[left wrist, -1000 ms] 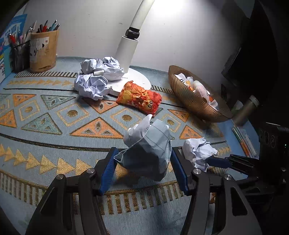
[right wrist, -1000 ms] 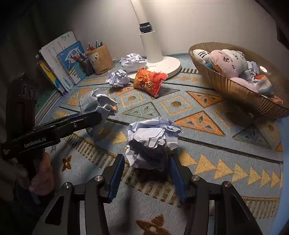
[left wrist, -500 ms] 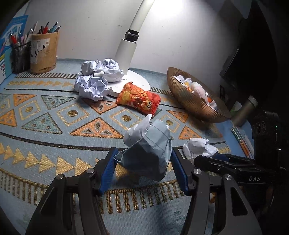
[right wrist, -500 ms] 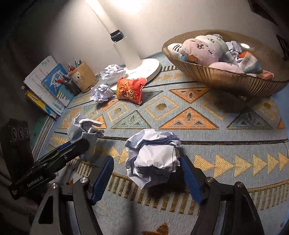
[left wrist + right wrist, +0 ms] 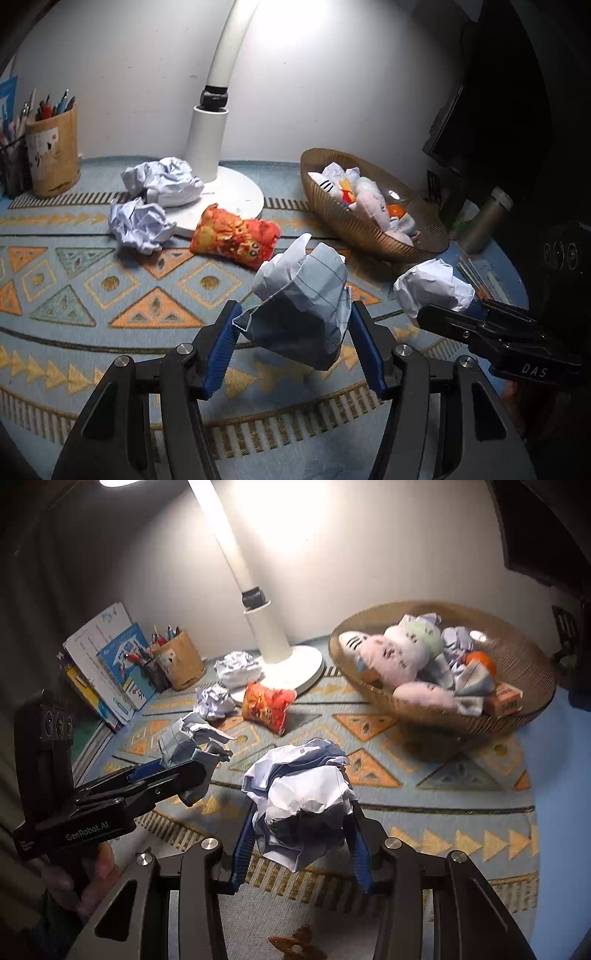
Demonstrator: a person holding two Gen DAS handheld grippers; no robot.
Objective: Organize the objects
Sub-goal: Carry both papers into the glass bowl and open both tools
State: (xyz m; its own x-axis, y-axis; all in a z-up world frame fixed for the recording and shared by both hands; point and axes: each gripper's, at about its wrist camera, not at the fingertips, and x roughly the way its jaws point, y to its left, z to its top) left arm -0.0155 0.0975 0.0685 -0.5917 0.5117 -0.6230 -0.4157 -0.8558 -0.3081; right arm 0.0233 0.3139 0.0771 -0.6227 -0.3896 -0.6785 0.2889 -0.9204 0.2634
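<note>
1. In the left wrist view we see our left claw [image 5: 293, 343] pinching a crumpled ball of lined paper [image 5: 306, 299] between its blue pads, lifted clear of the patterned cloth [image 5: 110, 295] that covers the desk.
2. In the right wrist view our right claw [image 5: 301, 845] is closing on a second paper ball [image 5: 303, 801], white and bluish; the pads press its sides and it too hangs above the cloth.
3. Each claw shows in the other's camera: the left claw [image 5: 207, 760] with its wad at the left of the right view, the right claw [image 5: 439, 306] with its white wad at the right of the left view, the two near each other but apart.
4. Beyond them an orange snack bag [image 5: 236, 240] lies on the cloth, just beside the white lamp base [image 5: 236, 199].
5. Two more paper balls stay on the desk: one [image 5: 140, 229] left of the bag, the other [image 5: 166, 181] resting against the lamp base.
6. To the right stands a woven basket [image 5: 517, 716] holding plush toys [image 5: 399, 650], paper and small boxes.
7. At the far left a pen holder [image 5: 181, 661] stands beside leaning books [image 5: 110, 657].
</note>
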